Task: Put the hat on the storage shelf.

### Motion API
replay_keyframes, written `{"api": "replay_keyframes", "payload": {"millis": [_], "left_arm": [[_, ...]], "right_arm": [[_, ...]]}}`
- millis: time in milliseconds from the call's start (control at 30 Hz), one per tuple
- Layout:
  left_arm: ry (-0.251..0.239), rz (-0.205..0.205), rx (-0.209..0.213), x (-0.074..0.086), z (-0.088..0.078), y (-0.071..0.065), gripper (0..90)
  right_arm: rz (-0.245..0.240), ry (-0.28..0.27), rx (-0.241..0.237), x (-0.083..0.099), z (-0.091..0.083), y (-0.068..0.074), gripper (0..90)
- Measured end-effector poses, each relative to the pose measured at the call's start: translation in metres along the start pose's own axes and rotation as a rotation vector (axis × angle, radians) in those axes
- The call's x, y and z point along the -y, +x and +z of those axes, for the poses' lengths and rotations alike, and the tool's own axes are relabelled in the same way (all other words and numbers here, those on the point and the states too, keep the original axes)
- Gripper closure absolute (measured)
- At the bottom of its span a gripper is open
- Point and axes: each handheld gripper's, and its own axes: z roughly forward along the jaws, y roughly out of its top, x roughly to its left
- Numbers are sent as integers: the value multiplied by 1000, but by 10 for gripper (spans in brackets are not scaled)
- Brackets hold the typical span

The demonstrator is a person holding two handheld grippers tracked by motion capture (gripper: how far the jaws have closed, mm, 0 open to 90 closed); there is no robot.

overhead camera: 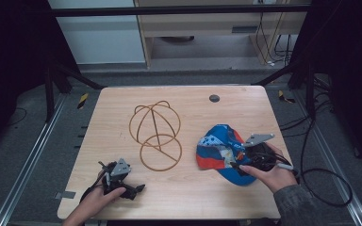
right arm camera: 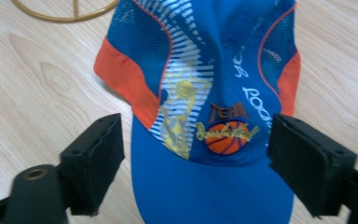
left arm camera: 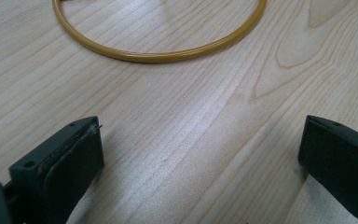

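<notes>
We have the left hand coming in from the bottom edge, wrapped around the left gripper, which sits low and points off to the right. In its own view we see its jaws spread wide apart, nothing between them. Over on the other side, the right hand reaches in on a grey sleeve, holding the right gripper aimed leftward. In the right gripper view those jaws stand wide open too, one on each side, neither pad pressing on anything.
</notes>
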Motion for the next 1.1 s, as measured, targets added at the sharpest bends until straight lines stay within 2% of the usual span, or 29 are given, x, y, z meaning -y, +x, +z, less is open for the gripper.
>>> {"api": "replay_keyframes", "payload": {"millis": [400,733,967,1100], "left_arm": [[0,-2,-1,0,0,0,0],[0,-3,-2,0,0,0,0],[1,-3,-3,0,0,0,0],[2,-2,-3,0,0,0,0]], "right_arm": [[33,49,-16,-7,-7,-19,346],[31,112,-39,-24,0,-27,424],[47,128,-65,-36,5,-33,392],[54,138,-59,-43,13,-36,327]]}}
